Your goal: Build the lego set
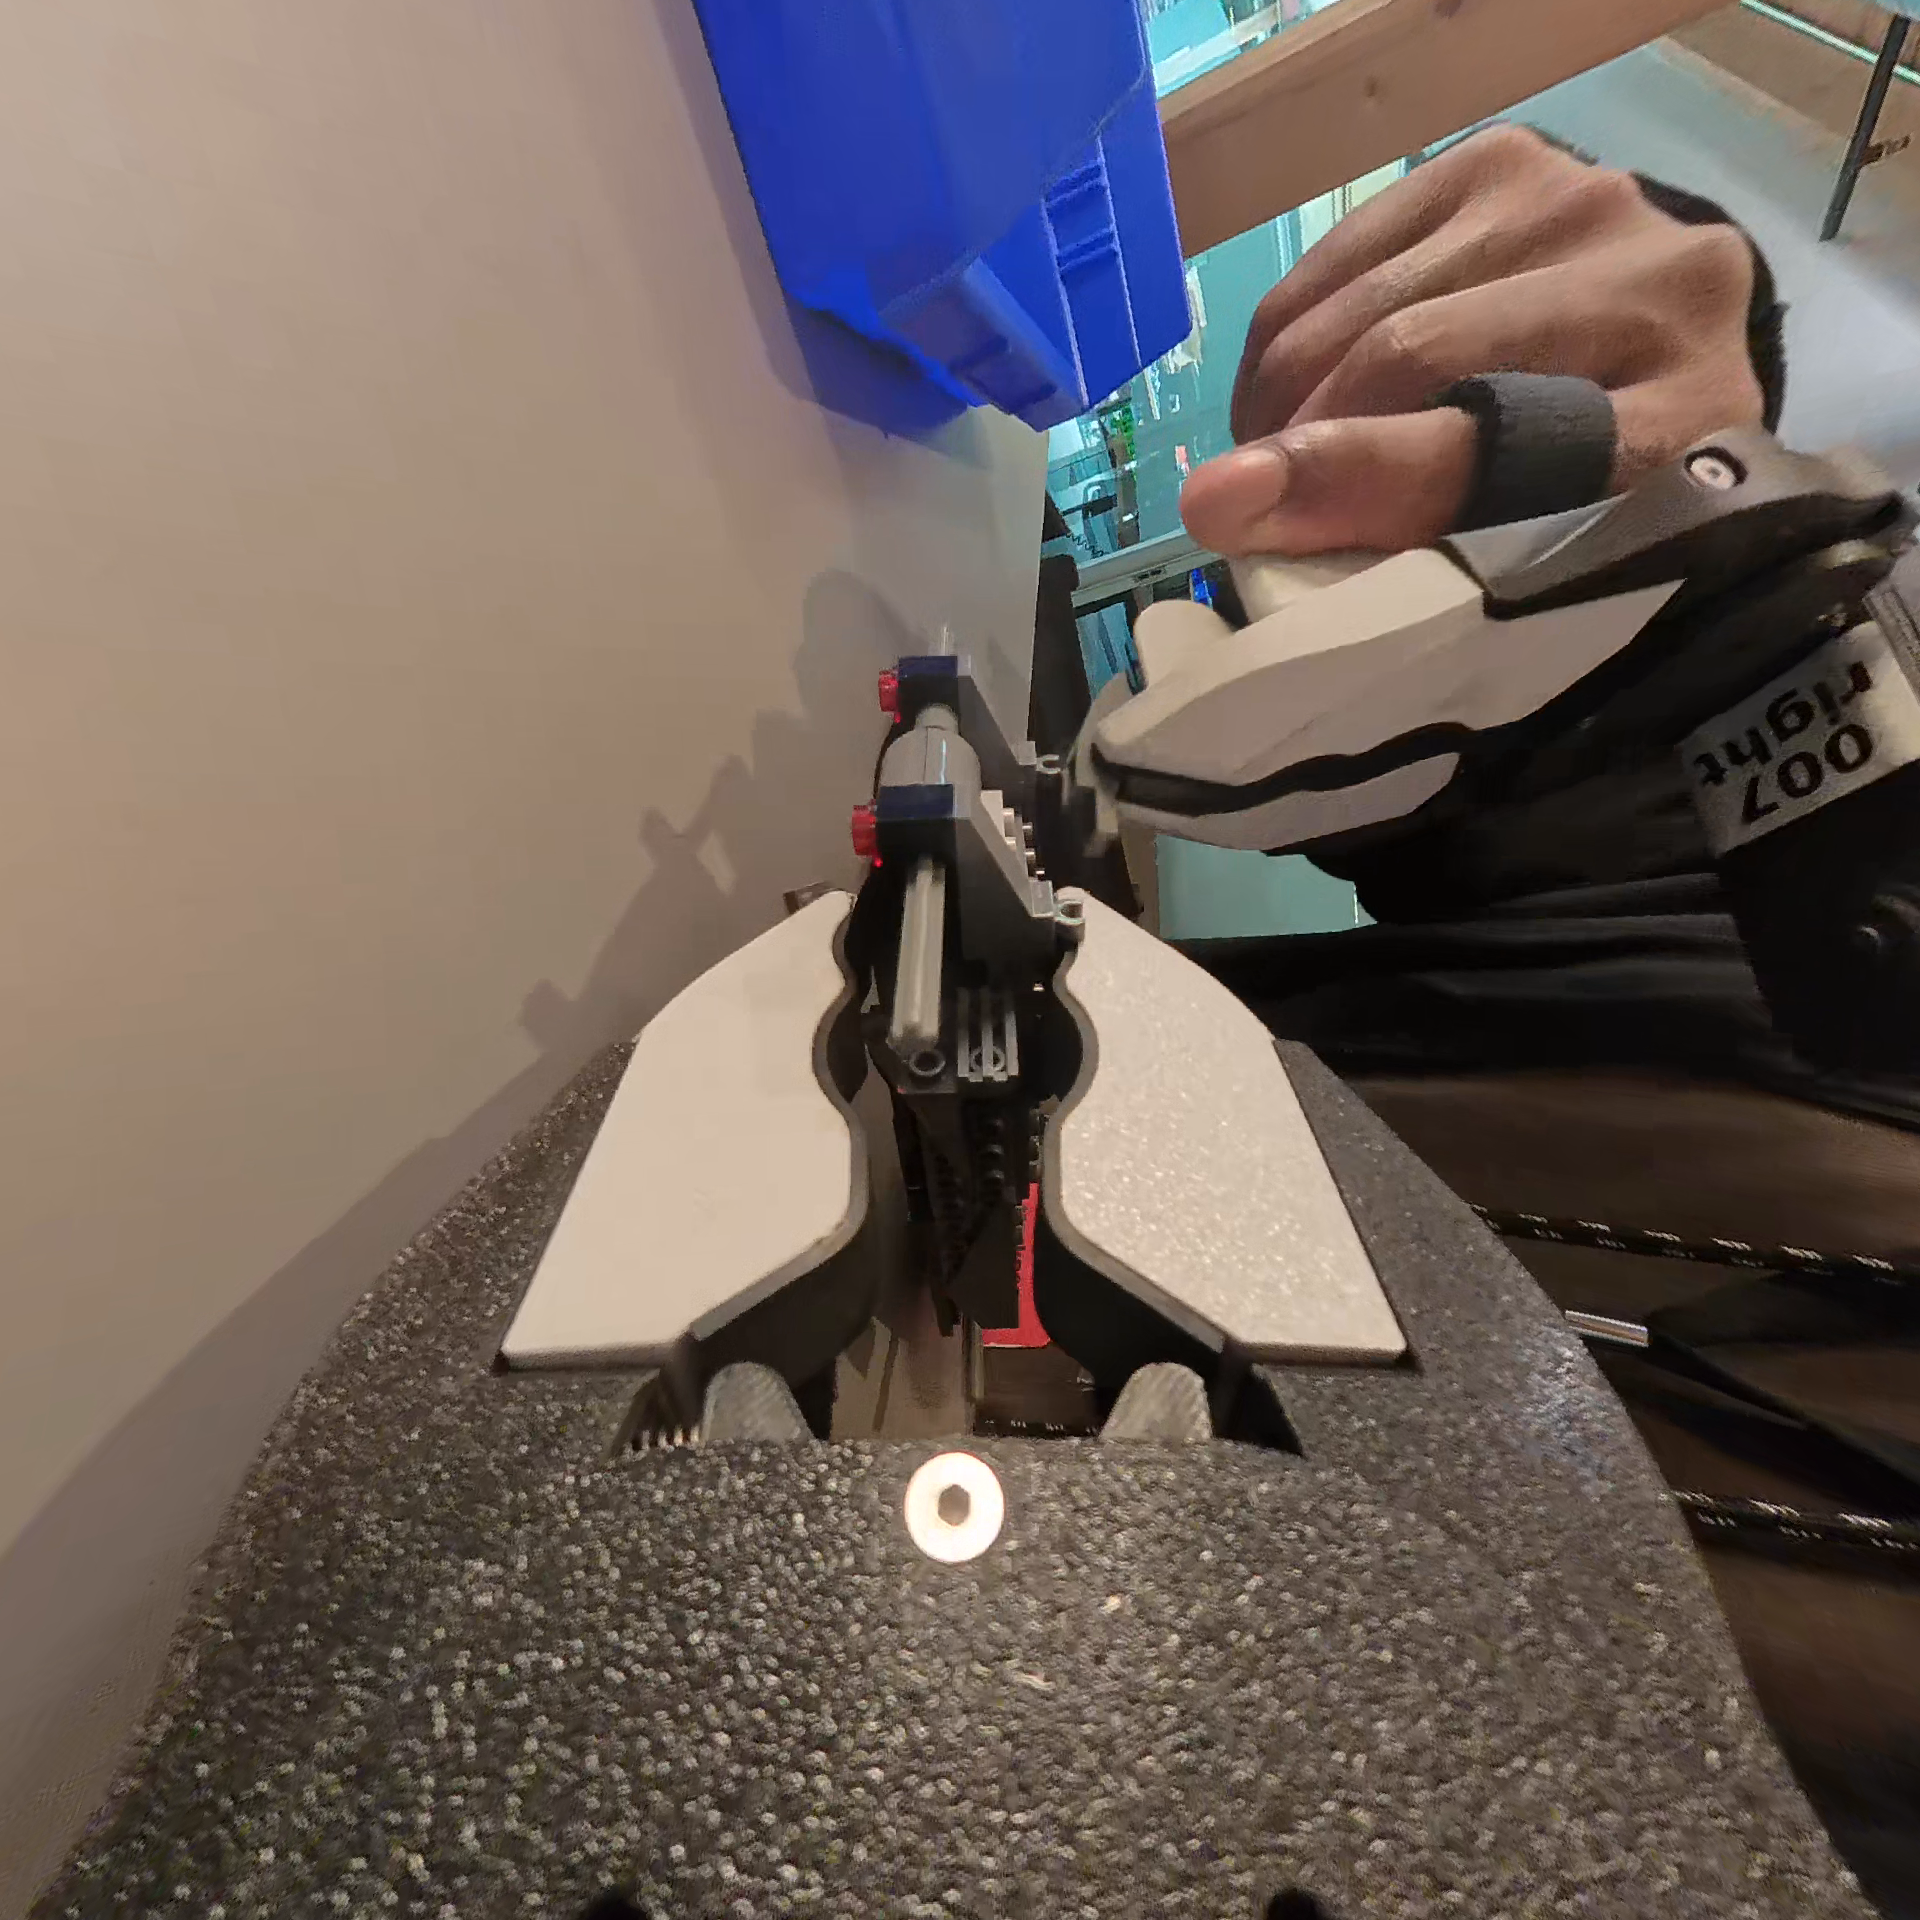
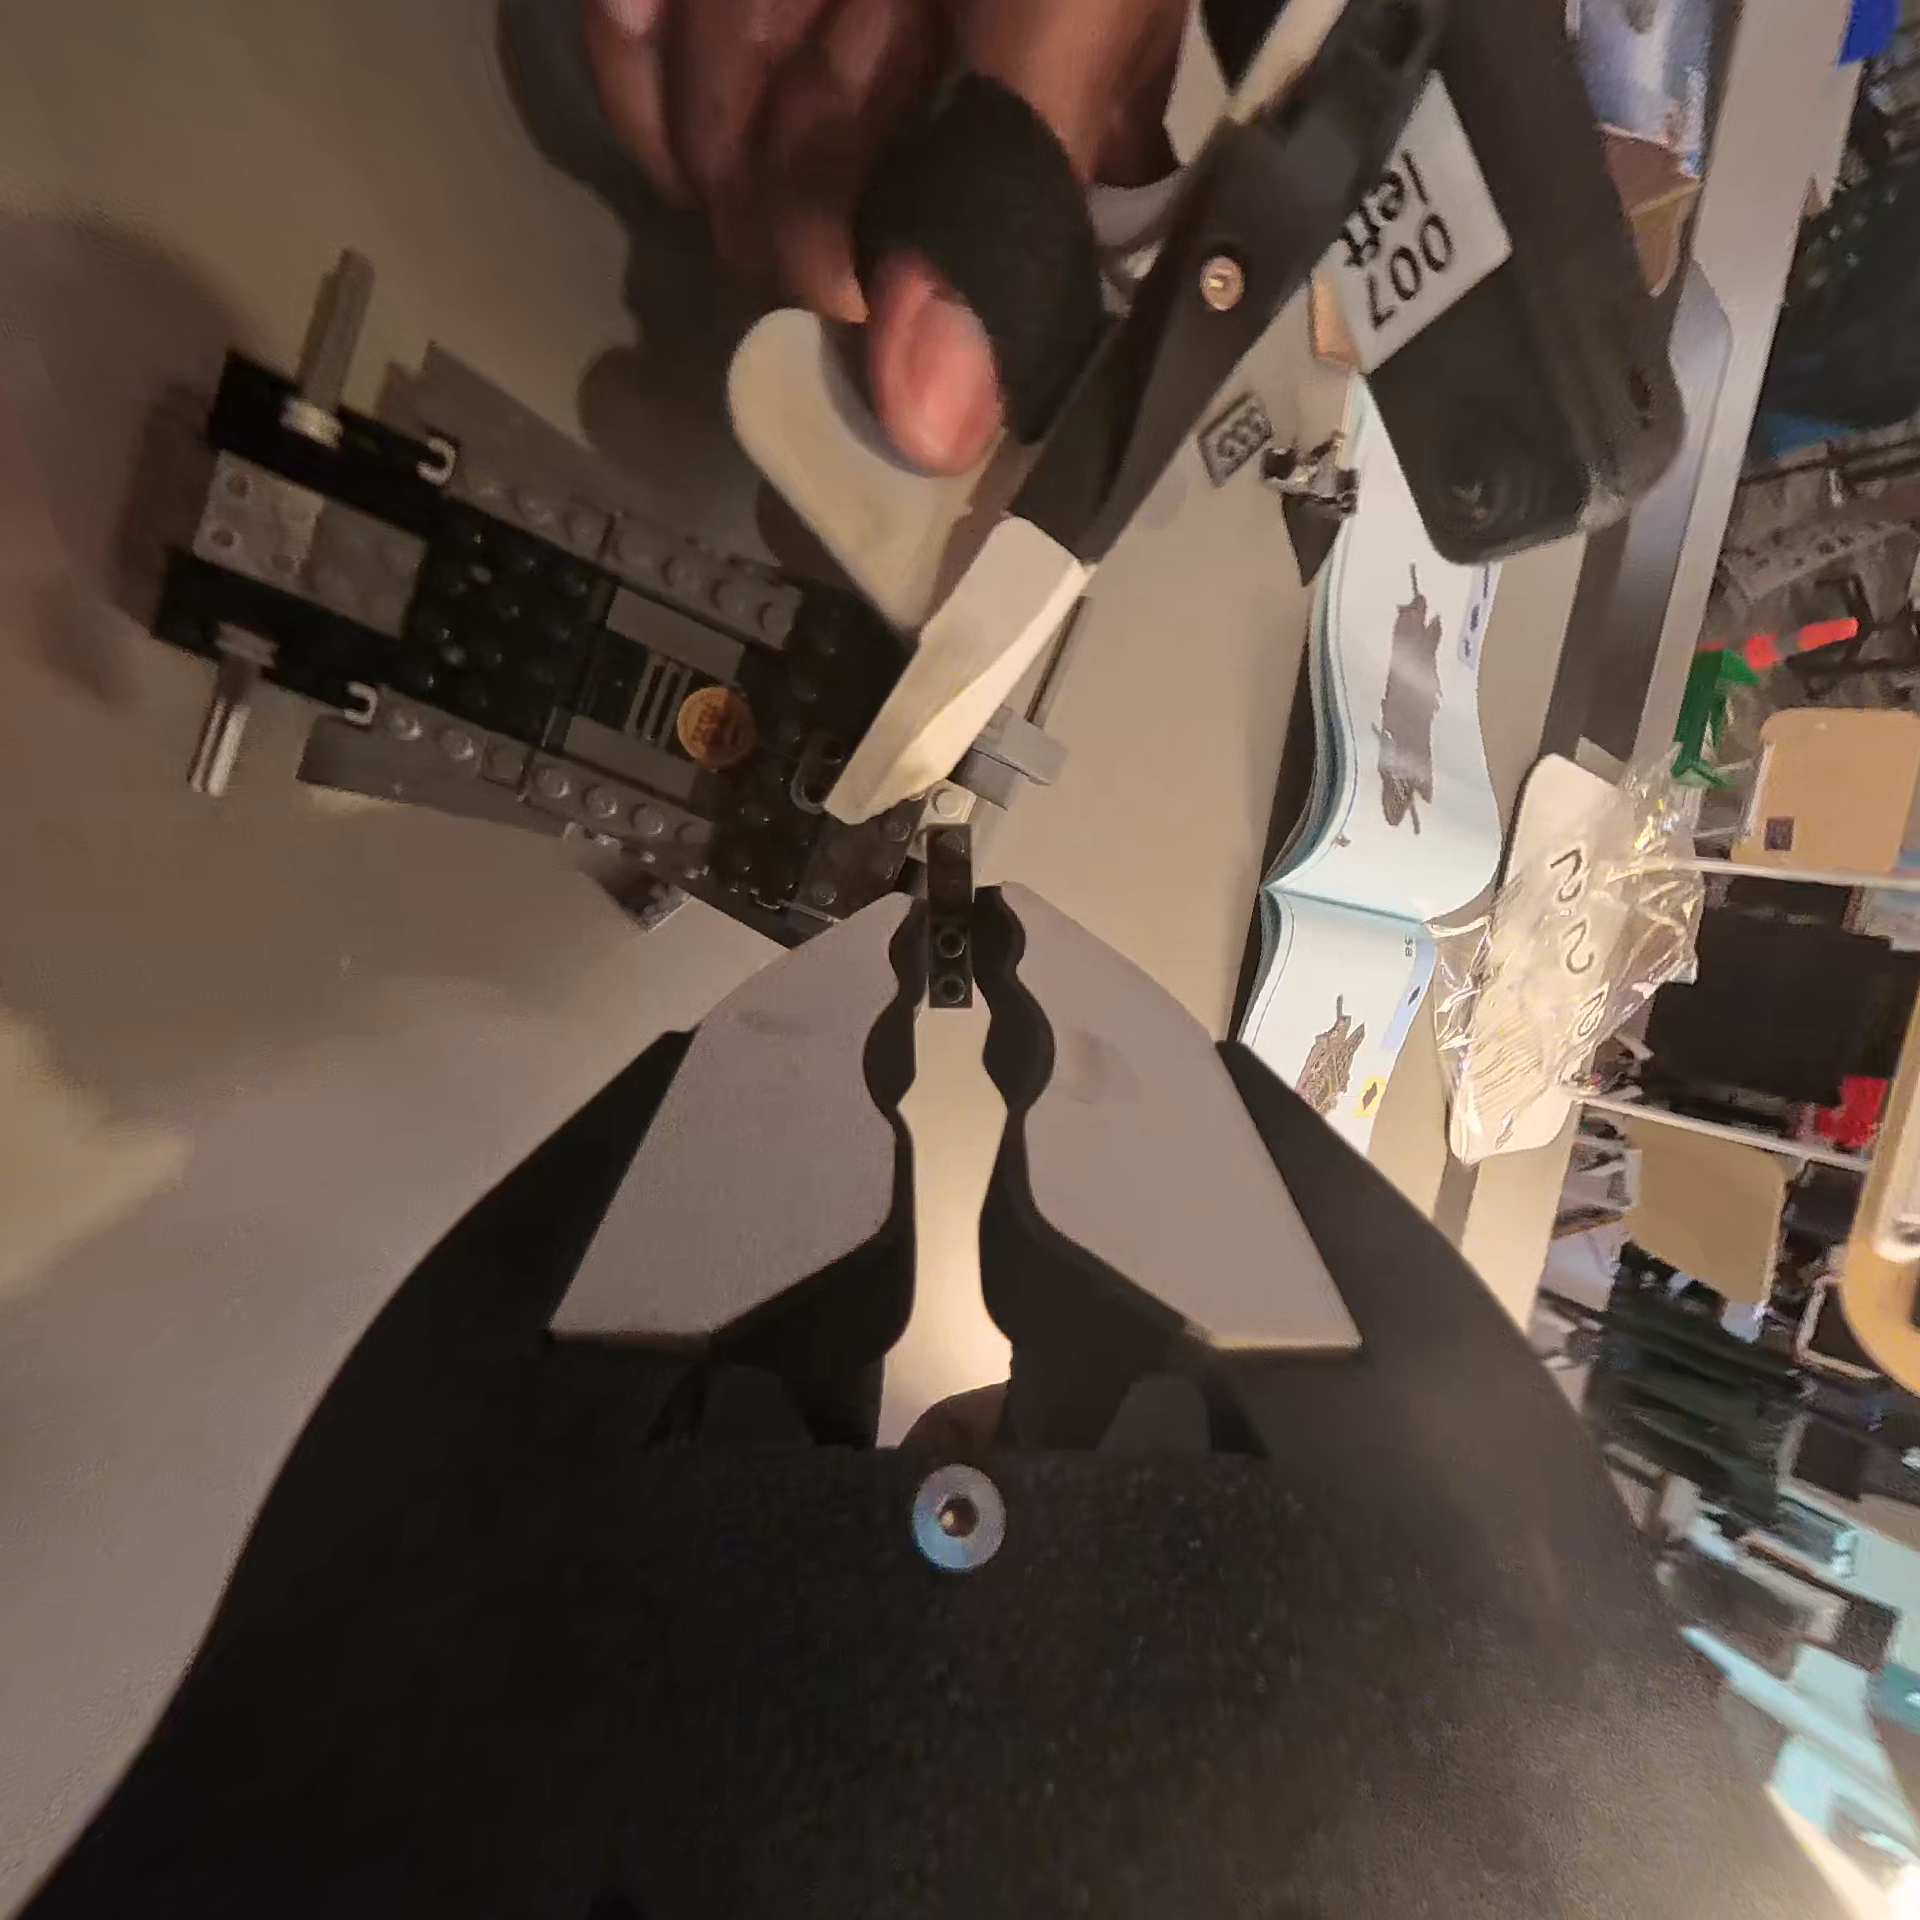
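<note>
- My tabletop (image 2: 260, 1039) is pale beige under warm light, with soft shadows at nine o'clock.
- A blue plastic bin (image 1: 935, 208) sits at twelve o'clock in my left view.
- A wooden beam (image 1: 1403, 94) runs towards one o'clock beside it.
- Beyond the table edge at three o'clock in my right view, cluttered shelving (image 2: 1766, 1039) blurs together.

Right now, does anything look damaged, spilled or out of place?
Nothing stands out. The left gripper clamps the brick model; the right gripper grips a small dark plate; booklet and plastic bag lie alongside.
</note>
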`<action>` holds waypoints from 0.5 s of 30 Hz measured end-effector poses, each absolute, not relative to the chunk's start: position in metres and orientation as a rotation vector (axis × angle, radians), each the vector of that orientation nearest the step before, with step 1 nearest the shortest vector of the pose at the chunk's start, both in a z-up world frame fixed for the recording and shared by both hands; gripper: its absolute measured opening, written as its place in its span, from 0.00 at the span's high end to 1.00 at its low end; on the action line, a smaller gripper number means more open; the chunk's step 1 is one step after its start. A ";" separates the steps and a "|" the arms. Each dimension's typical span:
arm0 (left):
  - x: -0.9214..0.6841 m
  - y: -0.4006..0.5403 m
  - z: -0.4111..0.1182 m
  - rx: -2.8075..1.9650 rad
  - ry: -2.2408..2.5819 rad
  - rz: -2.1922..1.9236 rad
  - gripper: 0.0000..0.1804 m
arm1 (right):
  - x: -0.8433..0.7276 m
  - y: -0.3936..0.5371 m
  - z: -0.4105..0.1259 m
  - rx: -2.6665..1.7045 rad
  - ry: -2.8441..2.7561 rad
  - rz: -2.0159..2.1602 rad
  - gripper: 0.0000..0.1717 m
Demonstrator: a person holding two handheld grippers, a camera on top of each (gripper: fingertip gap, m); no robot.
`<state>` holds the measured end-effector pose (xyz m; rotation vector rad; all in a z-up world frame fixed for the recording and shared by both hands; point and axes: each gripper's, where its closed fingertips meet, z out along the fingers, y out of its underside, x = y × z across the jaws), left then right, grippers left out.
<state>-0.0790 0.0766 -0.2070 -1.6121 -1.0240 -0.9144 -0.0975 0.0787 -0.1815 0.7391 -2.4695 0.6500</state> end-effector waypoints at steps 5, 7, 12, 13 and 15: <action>-0.073 0.083 -0.210 -1.606 -1.020 -0.933 0.83 | -0.092 0.085 -0.186 0.931 -2.412 0.512 0.95; -0.069 0.086 -0.210 -1.609 -1.005 -0.940 0.82 | -0.090 0.086 -0.188 0.983 -2.395 0.478 0.95; -0.057 0.093 -0.213 -1.640 -0.971 -0.965 0.82 | -0.075 0.089 -0.195 1.113 -2.390 0.434 0.95; -0.054 0.094 -0.215 -1.653 -0.962 -0.968 0.82 | -0.072 0.090 -0.195 1.136 -2.392 0.433 0.95; -0.047 0.096 -0.216 -1.674 -0.941 -0.983 0.82 | -0.067 0.092 -0.196 1.176 -2.409 0.433 0.95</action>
